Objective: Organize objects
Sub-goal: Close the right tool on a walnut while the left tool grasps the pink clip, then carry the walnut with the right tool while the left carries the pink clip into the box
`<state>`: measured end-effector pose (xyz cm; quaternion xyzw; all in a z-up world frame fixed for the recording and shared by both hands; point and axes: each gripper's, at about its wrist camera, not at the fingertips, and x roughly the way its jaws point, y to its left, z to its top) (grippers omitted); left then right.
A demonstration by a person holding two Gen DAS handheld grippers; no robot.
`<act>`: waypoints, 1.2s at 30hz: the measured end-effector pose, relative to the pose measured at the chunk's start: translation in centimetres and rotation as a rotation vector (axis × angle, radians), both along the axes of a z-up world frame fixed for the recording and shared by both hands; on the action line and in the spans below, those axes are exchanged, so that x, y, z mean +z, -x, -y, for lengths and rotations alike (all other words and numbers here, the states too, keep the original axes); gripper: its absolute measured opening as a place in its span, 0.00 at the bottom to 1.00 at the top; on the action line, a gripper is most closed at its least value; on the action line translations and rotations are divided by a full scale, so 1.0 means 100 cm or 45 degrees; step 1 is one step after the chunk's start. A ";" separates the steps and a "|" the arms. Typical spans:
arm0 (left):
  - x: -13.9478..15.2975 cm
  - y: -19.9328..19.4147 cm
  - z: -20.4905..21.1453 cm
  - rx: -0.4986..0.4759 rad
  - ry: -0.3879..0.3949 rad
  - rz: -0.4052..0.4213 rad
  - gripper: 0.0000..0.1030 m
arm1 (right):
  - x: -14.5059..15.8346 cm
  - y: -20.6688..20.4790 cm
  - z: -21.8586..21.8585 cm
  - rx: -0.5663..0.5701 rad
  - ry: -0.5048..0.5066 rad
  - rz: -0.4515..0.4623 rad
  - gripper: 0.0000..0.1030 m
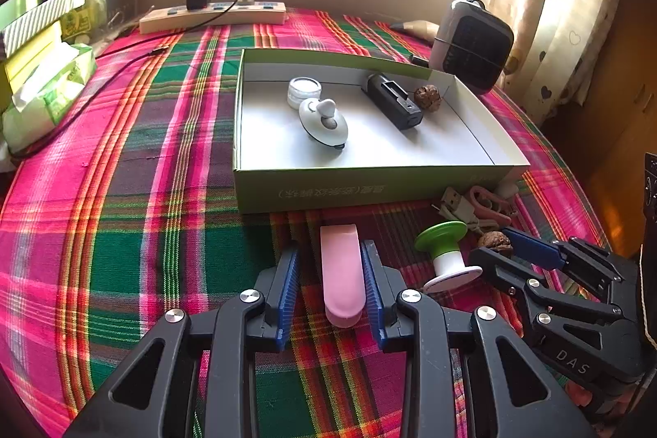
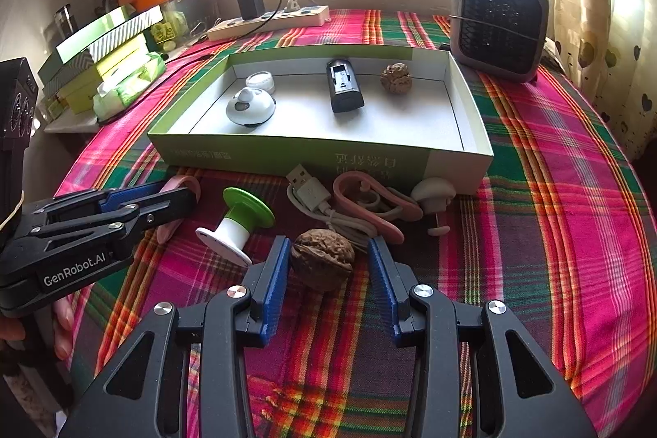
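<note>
A pink oblong piece lies on the plaid cloth between the fingers of my left gripper. Its right side is against one pad, and a gap shows at the other. My right gripper straddles a walnut on the cloth. The walnut touches the left pad and stands clear of the right one. Neither thing looks lifted. The green-sided shallow box just beyond holds a white jar, a white knobbed disc, a black device and a second walnut.
Loose before the box lie a green-and-white spool, a USB cable, a pink clip and a white mushroom-shaped piece. A small heater stands back right, a power strip at the back, and stacked boxes on the left.
</note>
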<state>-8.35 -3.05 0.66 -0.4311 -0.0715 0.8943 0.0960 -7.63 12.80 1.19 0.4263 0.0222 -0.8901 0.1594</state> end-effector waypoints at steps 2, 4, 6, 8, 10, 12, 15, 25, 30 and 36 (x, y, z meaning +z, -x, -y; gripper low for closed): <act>0.000 0.000 -0.001 -0.001 0.007 -0.001 0.27 | 0.000 0.000 0.000 -0.005 -0.002 -0.003 0.32; 0.000 0.000 -0.001 0.001 0.011 -0.005 0.27 | 0.000 0.000 -0.001 -0.007 0.000 -0.002 0.32; 0.000 -0.001 -0.002 0.001 0.021 -0.011 0.27 | 0.000 0.000 -0.001 -0.007 0.000 -0.003 0.32; 0.000 -0.001 -0.002 -0.001 0.032 -0.017 0.27 | 0.000 0.000 -0.001 -0.007 0.001 -0.002 0.32; 0.000 -0.002 -0.003 -0.003 0.037 -0.021 0.27 | 0.000 0.000 -0.001 -0.009 0.001 -0.002 0.32; -0.001 -0.002 -0.003 -0.004 0.046 -0.025 0.24 | 0.000 -0.001 -0.001 -0.010 0.002 -0.001 0.32; -0.001 -0.002 -0.003 0.011 0.074 -0.033 0.17 | 0.000 -0.001 -0.001 -0.010 0.001 -0.002 0.32; -0.002 -0.002 0.000 0.015 0.062 -0.031 0.15 | 0.000 -0.001 -0.001 -0.010 0.001 -0.002 0.32; -0.002 -0.002 -0.001 0.015 0.061 -0.031 0.15 | 0.000 -0.001 -0.001 -0.012 0.001 -0.003 0.32; -0.002 -0.002 0.000 0.015 0.060 -0.032 0.15 | -0.001 -0.001 -0.001 -0.012 0.000 -0.004 0.32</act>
